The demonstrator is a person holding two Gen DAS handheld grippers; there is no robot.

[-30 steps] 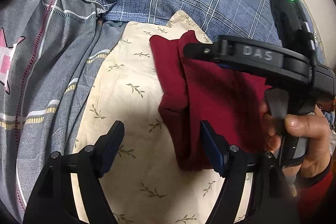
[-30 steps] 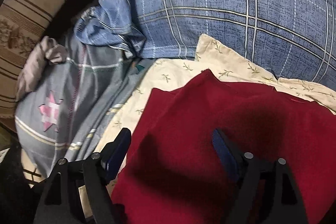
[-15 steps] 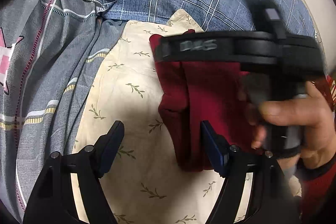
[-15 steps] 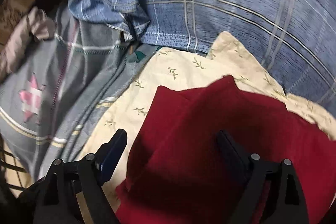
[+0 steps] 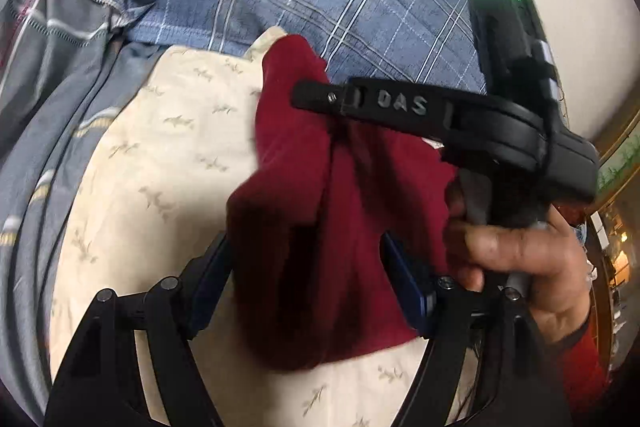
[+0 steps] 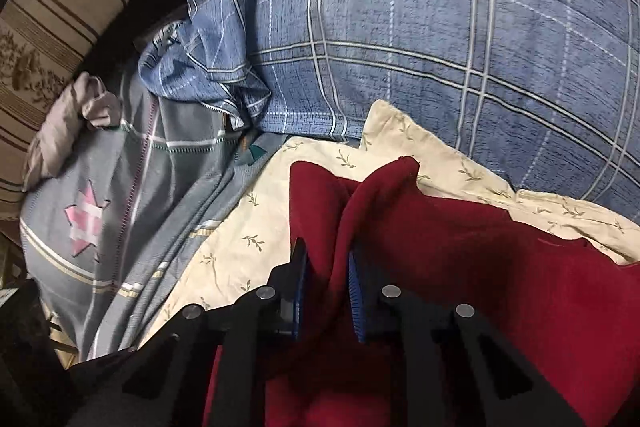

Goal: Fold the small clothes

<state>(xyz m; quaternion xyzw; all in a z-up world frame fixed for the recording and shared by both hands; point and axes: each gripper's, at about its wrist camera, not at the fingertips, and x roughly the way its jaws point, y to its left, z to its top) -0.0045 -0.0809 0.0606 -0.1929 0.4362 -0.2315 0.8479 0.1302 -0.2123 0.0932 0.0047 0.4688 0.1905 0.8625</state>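
Two grippers: I run both over one dark red garment (image 5: 320, 227) lying on a cream leaf-print cloth (image 5: 168, 163).
Right gripper (image 6: 326, 287): its jaws have just been closing; at lower centre of its view the blue pads pinch a raised ridge of the red fabric.
Left gripper (image 5: 304, 291): jaws stand wide, at the bottom of its view; a hanging fold of the garment now sits between them, but I cannot see the pads pressing it.
Change: the garment's near edge, flat a second ago, is now bunched and lifted.
Garment place: centre of both views, below the blue plaid bedding (image 6: 440, 47).
Meaning: I judge a fold is beginning; the pinch gives me the edge to carry across.
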